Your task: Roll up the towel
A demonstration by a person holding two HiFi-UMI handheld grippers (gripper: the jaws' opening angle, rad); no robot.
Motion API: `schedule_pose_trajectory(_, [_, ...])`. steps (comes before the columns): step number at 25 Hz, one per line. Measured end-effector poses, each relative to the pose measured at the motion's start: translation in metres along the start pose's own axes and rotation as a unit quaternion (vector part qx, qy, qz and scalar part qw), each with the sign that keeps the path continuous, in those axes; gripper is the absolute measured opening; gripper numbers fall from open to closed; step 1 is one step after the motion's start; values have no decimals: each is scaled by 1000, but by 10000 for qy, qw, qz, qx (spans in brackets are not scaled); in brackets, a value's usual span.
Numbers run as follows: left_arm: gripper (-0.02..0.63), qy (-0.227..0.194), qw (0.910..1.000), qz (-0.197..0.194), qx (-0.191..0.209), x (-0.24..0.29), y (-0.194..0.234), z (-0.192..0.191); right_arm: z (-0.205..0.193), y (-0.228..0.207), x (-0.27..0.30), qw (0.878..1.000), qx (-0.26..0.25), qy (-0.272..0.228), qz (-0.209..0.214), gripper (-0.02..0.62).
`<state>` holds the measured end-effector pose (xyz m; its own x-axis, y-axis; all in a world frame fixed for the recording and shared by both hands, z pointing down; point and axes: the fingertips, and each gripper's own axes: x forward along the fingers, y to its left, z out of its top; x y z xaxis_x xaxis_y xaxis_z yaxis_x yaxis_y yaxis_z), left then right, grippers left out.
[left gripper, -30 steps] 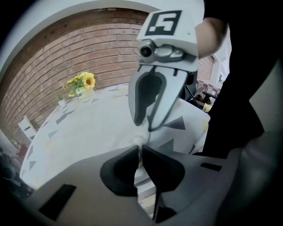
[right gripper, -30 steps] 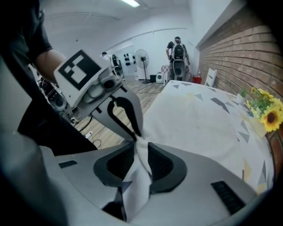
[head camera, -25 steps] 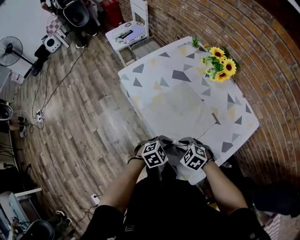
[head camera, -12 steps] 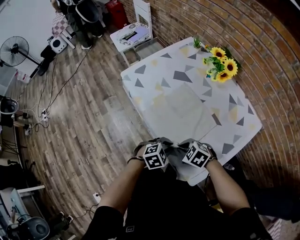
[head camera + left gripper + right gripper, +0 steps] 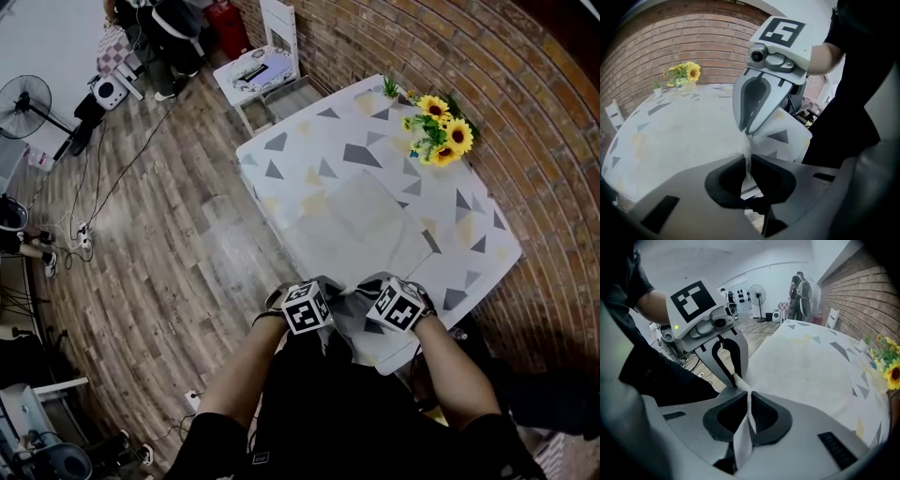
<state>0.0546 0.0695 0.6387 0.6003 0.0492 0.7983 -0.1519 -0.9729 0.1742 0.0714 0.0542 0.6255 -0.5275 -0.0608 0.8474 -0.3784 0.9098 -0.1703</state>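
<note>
Your left hand-held gripper [image 5: 746,157] is clenched on the near hem of the towel [image 5: 361,225]. Its jaws have just been closing, and a thin fold of white cloth stands pinched between them. Your right hand-held gripper [image 5: 748,401] grasps the same hem just beside it. Its jaws have just eased open a little, but the cloth sits between the pads and a loose flap hangs below them. Both point steeply down at the near edge of the worktop [image 5: 309,141], close together and near the middle of the hem.

The towel lies flat and unrolled, running from the near edge toward the worktop's centre. A bunch of sunflowers [image 5: 439,131] stands at the far right corner, well apart from it.

The step in hand appears to be the first turn of the roll.
- Firm up the right grip before you lift, since that pinch looks shallow.
- Raise both hems evenly and fold them over toward the far edge in one matched motion.
- Keep the first turn small and tight, because a slack core is likely to give a loose roll.
- The outer corners of the hem are unheld and will probably lag, so regrip wider if they do.
</note>
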Motion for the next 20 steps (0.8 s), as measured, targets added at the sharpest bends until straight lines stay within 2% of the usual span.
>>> schedule_pose_trajectory(1, [44, 37, 9999, 87, 119, -1, 3, -1, 0, -2, 2, 10000, 28, 44, -7, 41])
schedule_pose_trajectory(4, [136, 49, 9974, 481, 528, -9, 15, 3, 3, -11, 7, 9997, 137, 162, -108, 41])
schedule_pose_trajectory(6, [147, -53, 9945, 696, 777, -16, 20, 10, 5, -18, 10, 9993, 235, 225, -187, 40])
schedule_pose_trajectory(9, [147, -107, 9910, 685, 1147, -17, 18, 17, 6, -26, 14, 9986, 330, 324, -254, 41])
schedule_pose_trajectory(12, [147, 72, 9878, 591, 1439, -8, 15, 12, 6, -30, 17, 9977, 431, 380, -365, 50])
schedule_pose_trajectory(14, [147, 170, 9869, 607, 1482, -4, 19, 6, 9, -35, 14, 9967, 505, 322, -542, 70])
schedule_pose_trajectory(16, [144, 141, 9889, 596, 1356, -3, 24, 4, 15, -38, 8, 9960, 511, 181, -706, 93])
schedule_pose_trajectory(20, [91, -19, 9944, 447, 957, -5, 32, 3, 21, -25, -3, 9979, 152, -44, -633, 115])
